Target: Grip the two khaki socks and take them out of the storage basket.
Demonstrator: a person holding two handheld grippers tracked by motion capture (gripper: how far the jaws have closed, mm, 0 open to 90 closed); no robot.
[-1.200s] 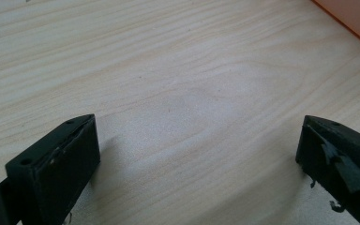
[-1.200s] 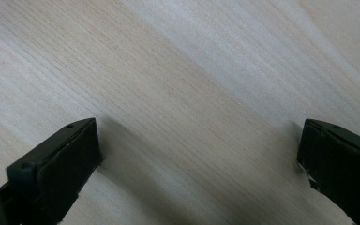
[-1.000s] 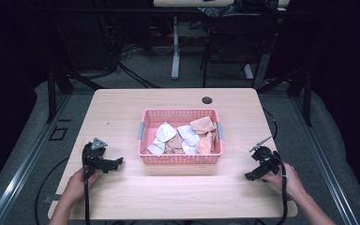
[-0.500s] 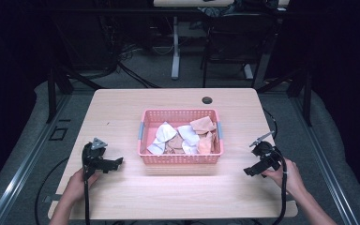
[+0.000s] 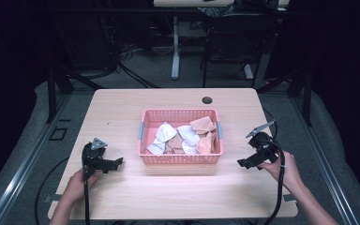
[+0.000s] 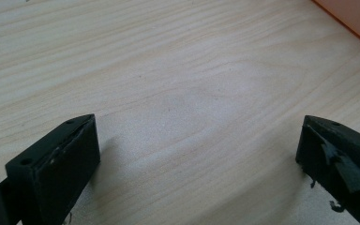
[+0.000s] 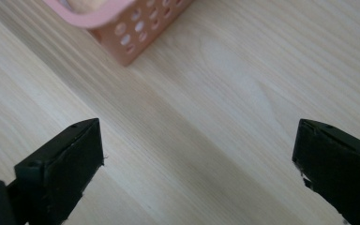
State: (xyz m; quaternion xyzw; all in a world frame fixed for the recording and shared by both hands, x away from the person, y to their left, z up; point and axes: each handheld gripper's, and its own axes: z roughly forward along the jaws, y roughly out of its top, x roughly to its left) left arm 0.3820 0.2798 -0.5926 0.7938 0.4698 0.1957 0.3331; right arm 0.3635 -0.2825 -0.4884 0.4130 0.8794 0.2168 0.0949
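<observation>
Midway across the table (image 5: 122, 112), nearer its far edge, sat the pink basket (image 5: 181, 159) holding crumpled white and tan cloths (image 5: 183, 137). I held my left hand-held gripper (image 5: 104, 161) near the front-left corner and my right hand-held gripper (image 5: 251, 158) by the right edge, both with jaws spread and empty. Reaching in carelessly, I judged, could nudge the light basket. Bare wood lay open on both sides.

We take this for a lab or recording studio: a lone wooden desk (image 5: 122, 108) stands among dark surroundings, floor cables (image 5: 136, 75) and metal stand legs (image 5: 175, 51) beyond its far edge.
</observation>
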